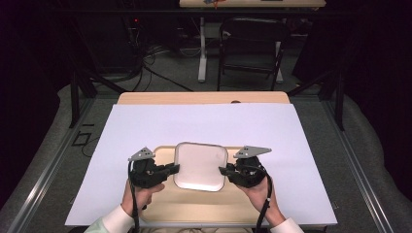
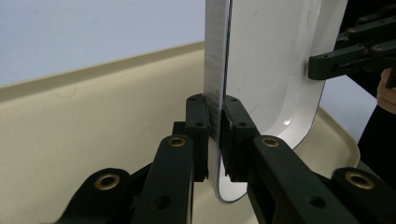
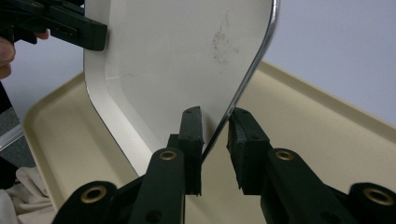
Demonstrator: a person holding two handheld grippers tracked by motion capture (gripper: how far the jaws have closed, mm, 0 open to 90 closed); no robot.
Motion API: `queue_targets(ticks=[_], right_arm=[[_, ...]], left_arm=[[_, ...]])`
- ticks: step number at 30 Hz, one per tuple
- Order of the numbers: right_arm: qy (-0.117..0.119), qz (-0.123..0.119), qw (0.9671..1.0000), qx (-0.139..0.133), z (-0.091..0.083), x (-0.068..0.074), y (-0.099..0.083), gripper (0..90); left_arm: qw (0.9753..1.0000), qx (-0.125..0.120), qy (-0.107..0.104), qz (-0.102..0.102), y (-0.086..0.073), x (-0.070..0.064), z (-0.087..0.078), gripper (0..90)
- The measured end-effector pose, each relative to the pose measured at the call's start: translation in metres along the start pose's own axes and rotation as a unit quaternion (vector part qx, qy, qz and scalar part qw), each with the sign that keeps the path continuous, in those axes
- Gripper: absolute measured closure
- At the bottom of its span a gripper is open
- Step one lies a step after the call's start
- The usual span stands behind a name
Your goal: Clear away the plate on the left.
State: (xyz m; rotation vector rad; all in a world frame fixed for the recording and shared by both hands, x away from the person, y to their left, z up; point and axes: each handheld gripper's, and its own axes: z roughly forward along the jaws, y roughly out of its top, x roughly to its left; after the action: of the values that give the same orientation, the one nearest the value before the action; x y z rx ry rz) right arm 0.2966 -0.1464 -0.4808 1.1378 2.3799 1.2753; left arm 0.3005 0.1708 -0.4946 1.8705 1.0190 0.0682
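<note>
The plate (image 1: 200, 166) lies between my two grippers, over the middle of the beige tray (image 1: 194, 204), with my left gripper (image 1: 171, 169) at its left edge and my right gripper (image 1: 222, 170) at its right edge. Both sit equally near; neither hand has the advantage. The plate is a rounded square, so it has no real long axis, and what counts is the line across it from one gripper to the other.

In the left gripper view my jaws are closed tight on the rim (image 2: 215, 116), pads pressed against both faces. In the right gripper view my jaws straddle the opposite rim (image 3: 233, 107) but stand part open: the left pad looks close to the plate's face, while a clear gap shows at the right pad. So I judge the right side is not yet gripping.

Whether the plate rests on the tray or hangs just above it, I cannot tell. The tray's near edge is cut off by my forearms.
</note>
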Motion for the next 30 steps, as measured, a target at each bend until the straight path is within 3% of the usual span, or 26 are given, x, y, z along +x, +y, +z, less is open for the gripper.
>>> queue_targets(ticks=[30], right_arm=[[0.011, 0.019, 0.9995, 0.024, -0.011, 0.003, -0.015, 79.2]], left_arm=[[0.9983, 0.046, -0.032, -0.014, -0.024, -0.016, 0.003, 80.9]])
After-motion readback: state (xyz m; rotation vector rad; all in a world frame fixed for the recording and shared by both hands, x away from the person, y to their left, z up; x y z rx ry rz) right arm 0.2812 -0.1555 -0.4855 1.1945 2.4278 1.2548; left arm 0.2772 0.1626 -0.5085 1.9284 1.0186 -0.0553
